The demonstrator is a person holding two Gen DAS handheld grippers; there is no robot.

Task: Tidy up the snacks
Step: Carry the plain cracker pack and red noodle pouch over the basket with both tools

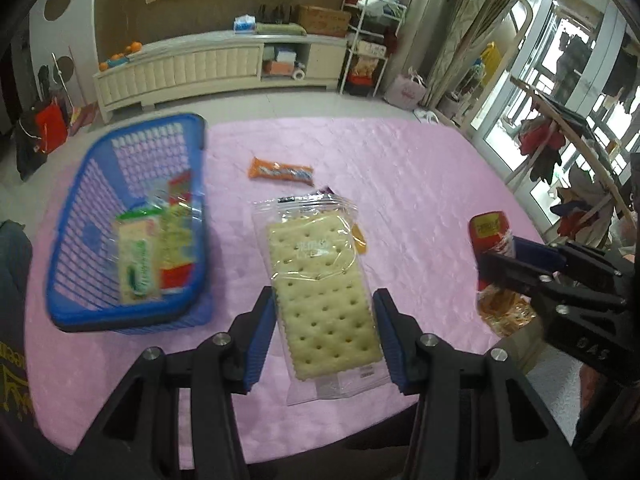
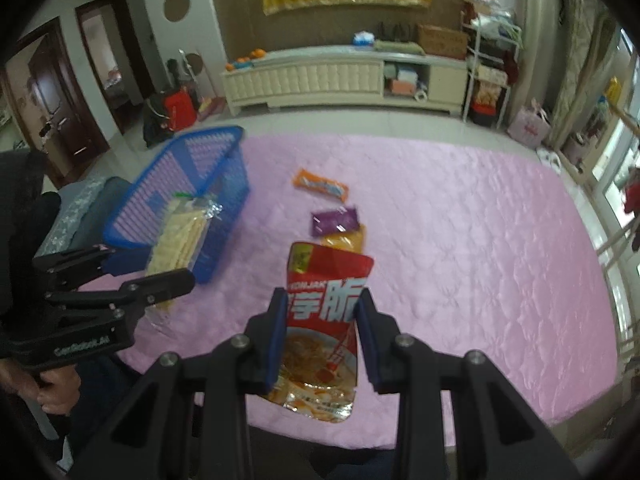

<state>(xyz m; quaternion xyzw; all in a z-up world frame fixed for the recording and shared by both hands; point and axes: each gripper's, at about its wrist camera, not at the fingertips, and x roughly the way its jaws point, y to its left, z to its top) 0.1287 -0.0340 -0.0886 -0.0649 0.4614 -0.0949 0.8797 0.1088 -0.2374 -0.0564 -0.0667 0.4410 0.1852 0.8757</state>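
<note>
My left gripper (image 1: 325, 305) is shut on a clear pack of crackers (image 1: 322, 298) and holds it above the pink table; it also shows in the right wrist view (image 2: 150, 266) with the crackers (image 2: 178, 242). My right gripper (image 2: 322, 300) is shut on a red konjac snack pouch (image 2: 324, 320), seen in the left wrist view (image 1: 490, 236) at the right. A blue basket (image 1: 80, 216) at the left holds cracker packs (image 1: 140, 256). An orange snack bar (image 1: 280, 171), a purple packet (image 2: 334, 220) and a yellow packet (image 2: 348, 240) lie on the table.
The pink tablecloth (image 2: 480, 240) covers the table, its near edge just below my grippers. A white cabinet (image 2: 320, 80) stands across the floor behind. A wooden rack (image 1: 568, 128) with clothes stands right of the table.
</note>
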